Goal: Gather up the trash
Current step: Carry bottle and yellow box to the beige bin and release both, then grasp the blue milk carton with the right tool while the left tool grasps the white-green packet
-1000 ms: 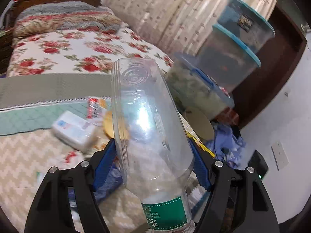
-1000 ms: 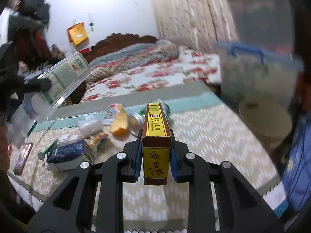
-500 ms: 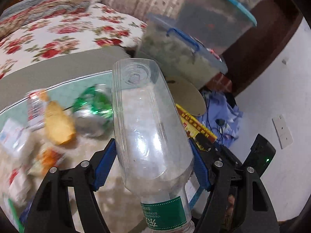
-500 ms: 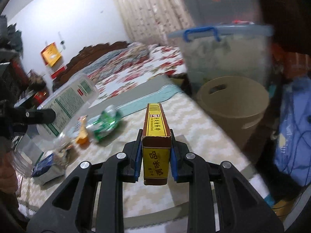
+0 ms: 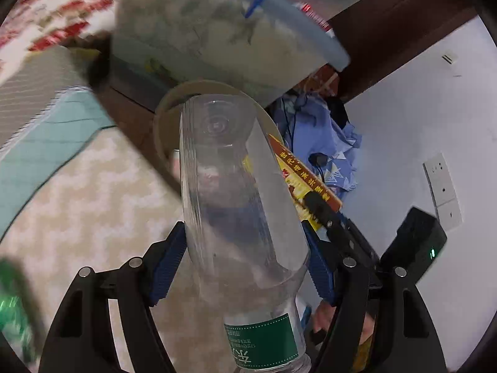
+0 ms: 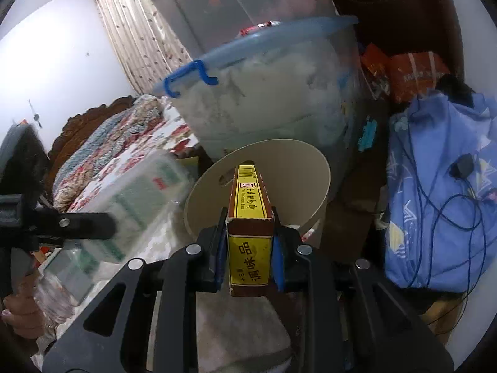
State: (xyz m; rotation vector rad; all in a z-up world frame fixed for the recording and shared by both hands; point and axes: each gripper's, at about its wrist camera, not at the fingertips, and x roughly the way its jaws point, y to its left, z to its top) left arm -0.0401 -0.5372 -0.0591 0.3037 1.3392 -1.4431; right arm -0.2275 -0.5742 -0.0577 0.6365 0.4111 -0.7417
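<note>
My left gripper is shut on a clear plastic bottle with a green label, its base pointing forward over the beige bin. My right gripper is shut on a yellow and brown carton, whose far end reaches over the rim of the beige bin. In the left wrist view the carton and the right gripper show to the right of the bottle. In the right wrist view the bottle is blurred at the left, held by the left gripper.
A large clear storage tub with a blue lid and latch stands just behind the bin, another tub stacked on it. A blue cloth with a cable lies to the right. The patterned bed cover spreads at left; a green can is blurred there.
Both grippers have swung right from over the bed's trash pile toward the beige bin, which now fills the middle of both views. Each grip is unchanged.
</note>
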